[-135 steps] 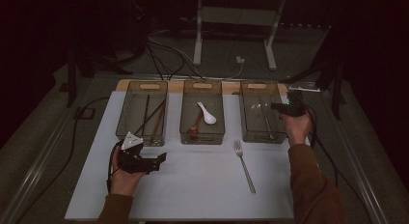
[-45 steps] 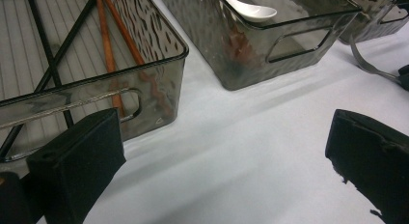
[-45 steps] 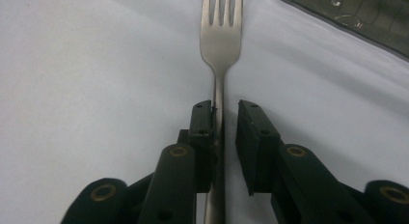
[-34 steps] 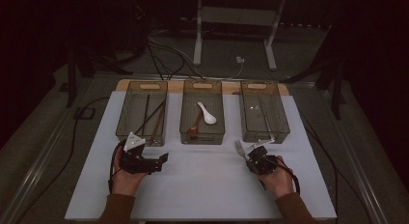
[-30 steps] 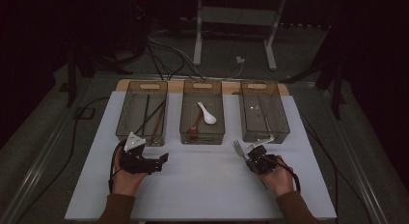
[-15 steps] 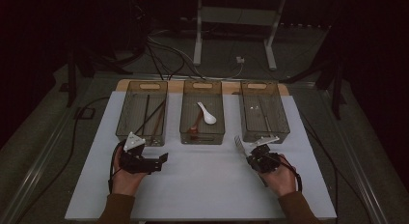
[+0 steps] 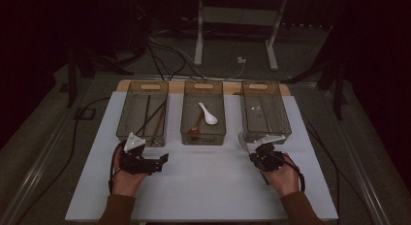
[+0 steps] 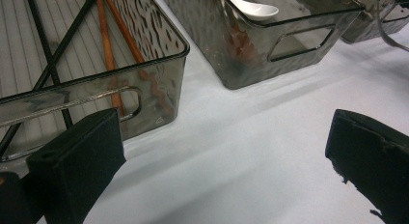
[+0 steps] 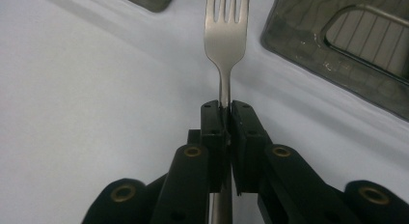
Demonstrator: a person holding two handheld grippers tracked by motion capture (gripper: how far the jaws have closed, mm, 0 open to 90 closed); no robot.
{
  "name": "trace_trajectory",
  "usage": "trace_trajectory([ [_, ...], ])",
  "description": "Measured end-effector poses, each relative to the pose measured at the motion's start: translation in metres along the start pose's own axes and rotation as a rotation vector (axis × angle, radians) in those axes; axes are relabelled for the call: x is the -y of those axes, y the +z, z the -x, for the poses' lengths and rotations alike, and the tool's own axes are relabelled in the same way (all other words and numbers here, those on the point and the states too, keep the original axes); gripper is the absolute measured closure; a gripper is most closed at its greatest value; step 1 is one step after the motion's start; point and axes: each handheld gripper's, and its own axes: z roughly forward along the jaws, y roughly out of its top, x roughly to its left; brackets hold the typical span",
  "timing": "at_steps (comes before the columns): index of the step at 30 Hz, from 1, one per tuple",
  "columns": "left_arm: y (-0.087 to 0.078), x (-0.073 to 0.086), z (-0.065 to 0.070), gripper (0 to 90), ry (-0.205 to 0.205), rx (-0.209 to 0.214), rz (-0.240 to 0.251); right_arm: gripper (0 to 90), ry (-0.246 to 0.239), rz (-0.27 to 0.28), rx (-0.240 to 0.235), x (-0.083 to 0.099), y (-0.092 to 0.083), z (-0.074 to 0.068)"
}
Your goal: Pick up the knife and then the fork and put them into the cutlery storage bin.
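Note:
My right gripper [image 7: 256, 153] is shut on the handle of a silver fork [image 7: 243, 140], low over the white mat [image 7: 203, 186] just in front of the right bin [image 7: 286, 119]. In the right gripper view the fork [image 9: 226, 35] sticks straight out from the gripper [image 9: 225, 110], tines forward, with its neck pinched between the jaws. My left gripper [image 7: 161, 160] rests on the mat in front of the left bin [image 7: 122, 119], held by a hand. Its pads [image 8: 77, 161] stand wide apart with nothing between them.
Three clear bins stand in a row at the back of the mat. The left bin [image 8: 96, 84] holds black and brown chopsticks [image 7: 154, 116]. The middle bin [image 7: 185, 119] holds a white spoon [image 7: 208, 115] and a dark one. Cables and a stand's legs lie beyond the table.
The right gripper came back from over the right bin and took hold of the fork that lay on the mat. Over the last second it shifted slightly right with it. The left gripper stayed put.

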Motion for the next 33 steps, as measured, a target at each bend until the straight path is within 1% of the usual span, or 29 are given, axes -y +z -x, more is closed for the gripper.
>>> trace_trajectory([
  [7, 0.0, 0.0, 0.0, 1.1, 0.002, 0.0, -0.001, 85.9, 0.024, 0.033, -0.002, -0.005, -0.007, 0.004],
  [10, 0.0, 0.0, 0.0, 1.1, 0.001, -0.001, -0.001, 85.9, 0.041, 0.049, -0.007, -0.009, -0.011, 0.007],
  [18, -0.001, 0.0, 0.0, 1.1, -0.001, -0.002, 0.004, 85.9, 0.071, 0.09, 0.0, -0.019, -0.021, 0.016],
  [20, -0.003, 0.0, -0.001, 1.1, -0.001, -0.004, 0.005, 85.9, 0.08, 0.099, -0.004, -0.021, -0.024, 0.018],
  [27, -0.004, 0.0, -0.001, 1.1, -0.004, -0.007, 0.009, 85.9, 0.137, 0.151, 0.009, -0.033, -0.035, 0.035],
  [33, -0.005, 0.0, -0.002, 1.1, -0.004, -0.009, 0.01, 85.9, 0.176, 0.167, 0.026, -0.043, -0.038, 0.052],
])
